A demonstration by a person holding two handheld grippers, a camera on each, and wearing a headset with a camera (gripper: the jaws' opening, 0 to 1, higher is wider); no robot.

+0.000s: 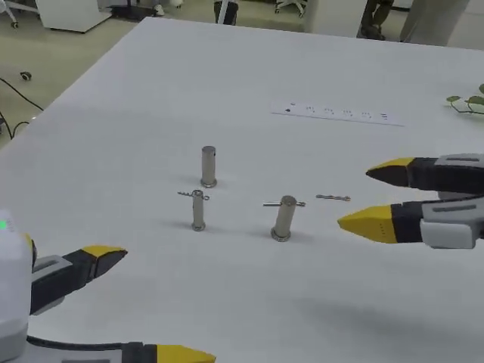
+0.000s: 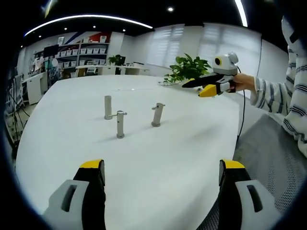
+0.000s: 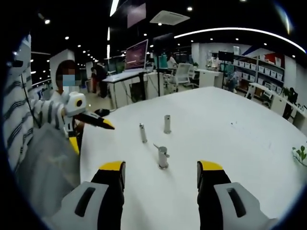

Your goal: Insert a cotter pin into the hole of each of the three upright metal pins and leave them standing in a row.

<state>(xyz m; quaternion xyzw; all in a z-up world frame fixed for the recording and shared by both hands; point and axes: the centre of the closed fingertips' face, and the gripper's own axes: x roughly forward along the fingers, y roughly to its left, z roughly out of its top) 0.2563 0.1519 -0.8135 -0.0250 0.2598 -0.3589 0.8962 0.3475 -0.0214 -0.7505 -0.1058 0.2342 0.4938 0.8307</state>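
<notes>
Three upright metal pins stand on the white table (image 1: 151, 91). The far pin (image 1: 209, 166) has nothing through its hole. The near-left pin (image 1: 198, 209) and the right pin (image 1: 284, 218) each carry a cotter pin through the top. A loose cotter pin (image 1: 333, 198) lies flat to the right of them. My right gripper (image 1: 354, 197) hovers open just right of the loose cotter pin, holding nothing. My left gripper (image 1: 168, 305) is open at the lower left, well short of the pins. The left gripper view shows the pins (image 2: 120, 123) ahead and the right gripper (image 2: 199, 87) beyond.
A white power strip (image 1: 336, 113) lies farther back on the table. A small plant (image 1: 469, 102) sits at the right edge. The table's left edge (image 1: 68, 83) drops off to the floor. Desks, chairs and people stand around the room.
</notes>
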